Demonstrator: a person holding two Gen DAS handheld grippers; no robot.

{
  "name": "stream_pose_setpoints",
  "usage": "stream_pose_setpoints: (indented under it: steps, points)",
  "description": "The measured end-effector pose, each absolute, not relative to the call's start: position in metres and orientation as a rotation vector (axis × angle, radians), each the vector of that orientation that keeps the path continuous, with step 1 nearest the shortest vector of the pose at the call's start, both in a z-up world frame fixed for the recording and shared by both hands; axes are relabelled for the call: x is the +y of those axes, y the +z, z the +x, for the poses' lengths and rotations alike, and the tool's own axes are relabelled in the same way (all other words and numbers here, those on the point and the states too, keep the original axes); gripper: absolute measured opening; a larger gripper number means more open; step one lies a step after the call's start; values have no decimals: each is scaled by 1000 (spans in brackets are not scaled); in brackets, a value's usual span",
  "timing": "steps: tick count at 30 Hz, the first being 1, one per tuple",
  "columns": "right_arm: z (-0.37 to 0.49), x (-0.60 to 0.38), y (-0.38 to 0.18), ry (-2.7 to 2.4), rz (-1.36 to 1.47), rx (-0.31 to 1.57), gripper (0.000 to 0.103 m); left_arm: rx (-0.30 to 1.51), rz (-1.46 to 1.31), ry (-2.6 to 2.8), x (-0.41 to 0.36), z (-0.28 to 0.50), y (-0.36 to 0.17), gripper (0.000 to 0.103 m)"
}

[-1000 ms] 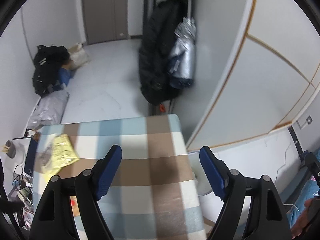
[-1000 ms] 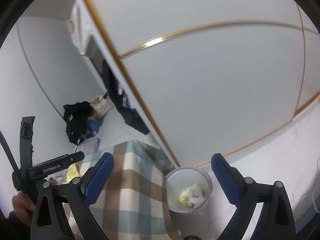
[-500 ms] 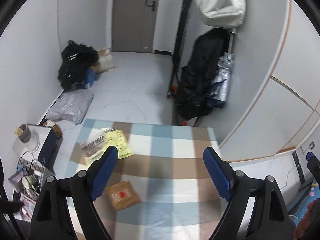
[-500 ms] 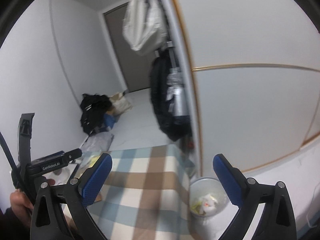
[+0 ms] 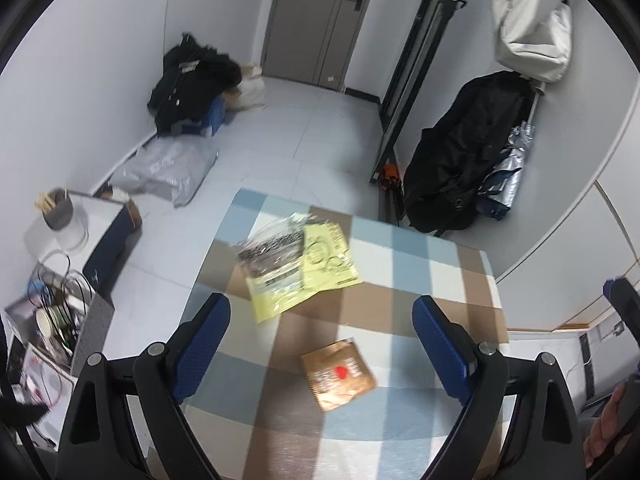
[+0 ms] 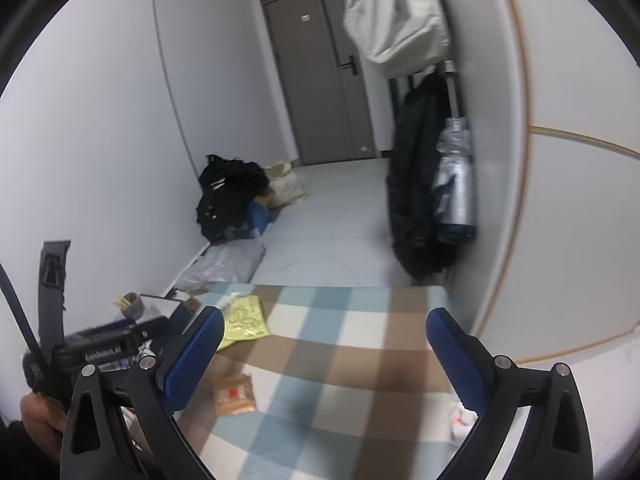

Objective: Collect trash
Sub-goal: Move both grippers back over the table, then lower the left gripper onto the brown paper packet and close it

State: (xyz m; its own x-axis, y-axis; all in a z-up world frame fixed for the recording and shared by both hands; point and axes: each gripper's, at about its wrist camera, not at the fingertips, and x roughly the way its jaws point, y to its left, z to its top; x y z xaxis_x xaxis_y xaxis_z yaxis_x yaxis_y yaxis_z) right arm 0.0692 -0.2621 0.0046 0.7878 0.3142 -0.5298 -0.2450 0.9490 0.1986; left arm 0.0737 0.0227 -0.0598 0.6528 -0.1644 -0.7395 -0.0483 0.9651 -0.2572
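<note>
Both our views have swung off the white wall and the round white waste bin that filled them a second ago, and now face the table covered in a blue, brown and white checked cloth (image 5: 424, 276), so we read this as turning back from the bin to fetch more rubbish. The left gripper (image 5: 322, 344) is empty and its blue-padded jaws are opening, already set far apart with nothing between them; a second ago they stood closer together. The right gripper (image 6: 324, 354) is also empty, its jaws spread wide over the cloth. What is left to collect lies in plain sight: a small brown paper packet with a red mark (image 5: 338, 374), flat on the cloth just ahead of the left jaws and roughly centred between them, and farther off a crumpled yellow plastic wrapper with a clear printed film bunched on its left side (image 5: 300, 268), resting toward the far left part of the table. The two pieces are well apart and neither touches a gripper. The packet looks creased and slightly puffed, the yellow wrapper thin and limp, likely to slide when pinched. At the lower right of the right wrist view a blurred sliver of white with scraps shows past the table edge; it may be the bin, but we cannot tell.
</note>
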Motion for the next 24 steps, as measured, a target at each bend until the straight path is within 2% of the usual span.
stream_pose_setpoints:
  steps: [12,24]
  points:
    - [110,-216,-23,329,81,565,102,1073,-179,-123,23,92,-117,90]
    - [150,-223,-53,313,70,721,102,1181,-89,-210,-4,93,-144,90]
